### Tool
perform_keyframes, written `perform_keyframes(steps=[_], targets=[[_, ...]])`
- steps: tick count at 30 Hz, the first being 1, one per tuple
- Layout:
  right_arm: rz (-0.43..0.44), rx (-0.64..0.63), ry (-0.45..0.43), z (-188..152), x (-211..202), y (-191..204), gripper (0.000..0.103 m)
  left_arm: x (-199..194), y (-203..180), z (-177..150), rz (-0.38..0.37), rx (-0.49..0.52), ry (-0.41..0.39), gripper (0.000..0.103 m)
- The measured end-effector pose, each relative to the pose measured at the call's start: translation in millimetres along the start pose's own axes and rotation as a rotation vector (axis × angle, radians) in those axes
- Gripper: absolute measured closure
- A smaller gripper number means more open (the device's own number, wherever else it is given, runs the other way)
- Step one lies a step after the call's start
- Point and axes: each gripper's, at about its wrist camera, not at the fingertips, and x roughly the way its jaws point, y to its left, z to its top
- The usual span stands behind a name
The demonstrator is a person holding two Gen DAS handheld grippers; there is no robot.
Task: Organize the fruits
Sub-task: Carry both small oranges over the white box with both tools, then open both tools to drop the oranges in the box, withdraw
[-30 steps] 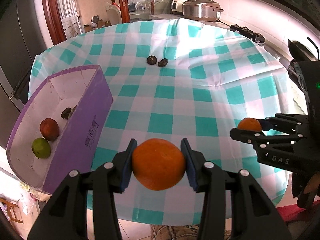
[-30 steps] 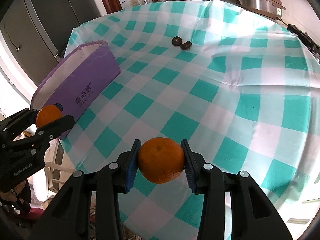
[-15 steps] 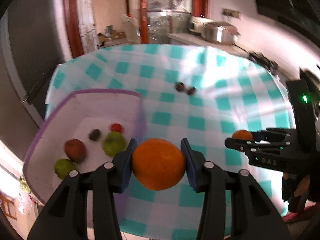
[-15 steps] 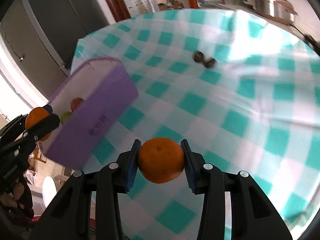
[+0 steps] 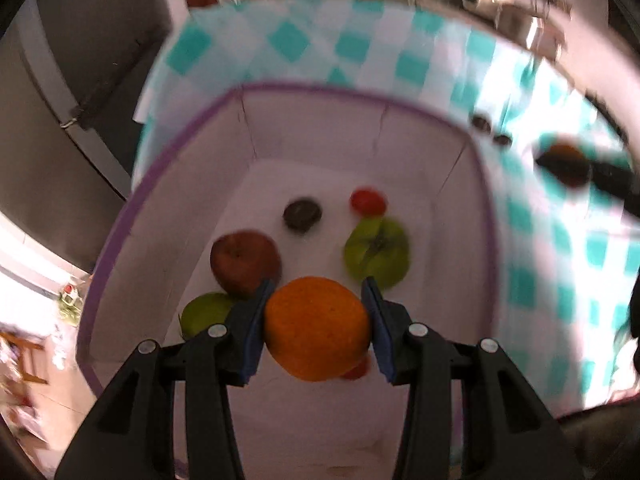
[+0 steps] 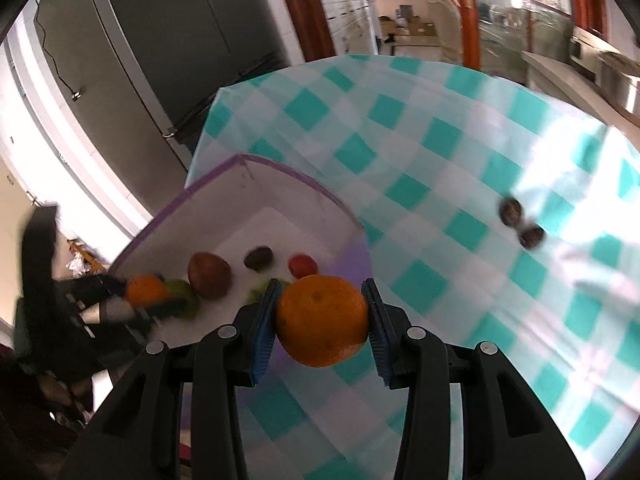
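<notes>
My left gripper is shut on an orange and hangs over the open purple box, which has a white inside. In the box lie a red-brown apple, a green fruit, another green fruit, a dark fruit and a small red fruit. My right gripper is shut on a second orange, above the box's right wall. The left gripper shows blurred at the left of the right wrist view.
The round table wears a teal and white checked cloth. Two small dark fruits lie on it to the right of the box. A dark fridge stands behind the table, and a counter with pots at the far right.
Both grippers have swung left with their oranges. The left one went from over the cloth to over the inside of the box; the right one came up to the box's right wall.
</notes>
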Motion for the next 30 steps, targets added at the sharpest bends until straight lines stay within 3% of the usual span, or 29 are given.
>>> perform_keyframes(steps=[4, 11, 20, 30], targets=[[0.028, -0.025, 0.042, 31, 34, 18, 0.062, 22, -4, -3, 0.038, 0.161, 0.066, 0.057], [0.066, -0.13, 0.236, 63, 121, 58, 0.062, 52, -10, -4, 0.04, 0.369, 0.141, 0.057], [0.107, -0.249, 0.427, 81, 213, 99, 0.062, 73, -6, -2, -0.079, 0.382, 0.272, 0.057], [0.049, -0.324, 0.555, 71, 278, 116, 0.062, 88, 12, -4, -0.104, 0.294, 0.376, 0.057]])
